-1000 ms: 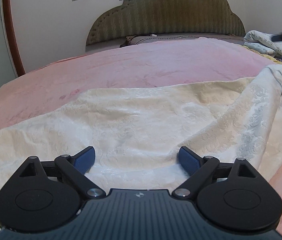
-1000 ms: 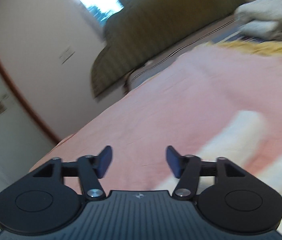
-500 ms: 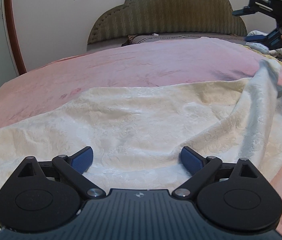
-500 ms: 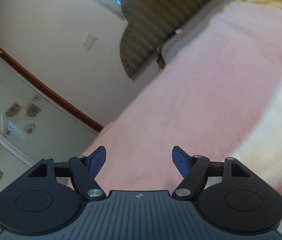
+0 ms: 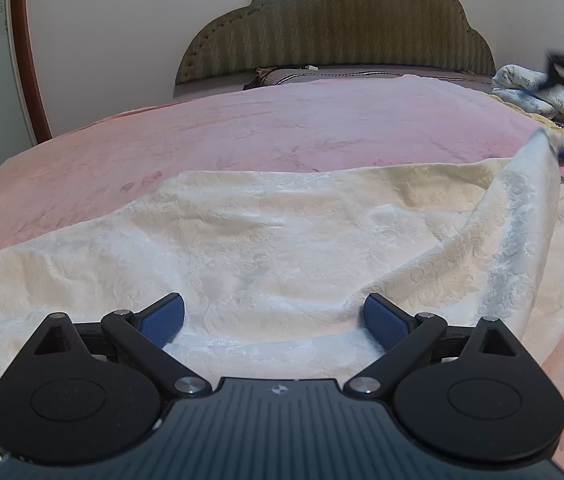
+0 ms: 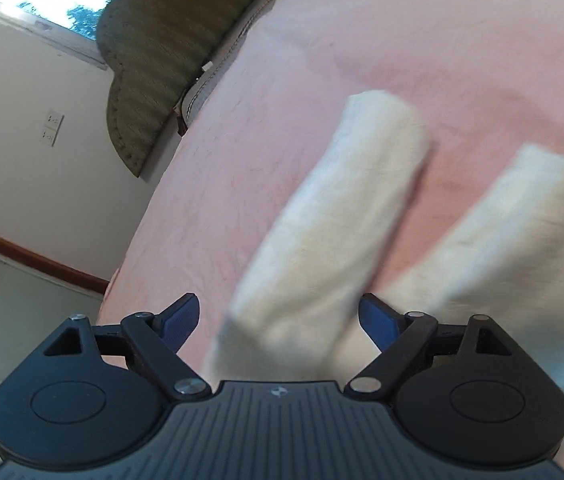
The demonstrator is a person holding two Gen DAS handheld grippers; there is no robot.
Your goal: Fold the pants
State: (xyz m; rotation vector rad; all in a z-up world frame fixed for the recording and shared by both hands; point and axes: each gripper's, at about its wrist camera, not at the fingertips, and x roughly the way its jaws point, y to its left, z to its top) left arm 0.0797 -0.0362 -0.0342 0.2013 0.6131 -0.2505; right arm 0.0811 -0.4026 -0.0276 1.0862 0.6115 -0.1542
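Your left gripper (image 5: 273, 318) sits with fingers spread over the cream pants (image 5: 266, 240); your right gripper (image 6: 278, 320), also spread, grasps nothing above the pink bedspread (image 6: 402, 40).

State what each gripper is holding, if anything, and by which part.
Nothing is held. The left gripper stands open over the cream pants; the right gripper is open too, with blurred pants between its fingers, ungripped.
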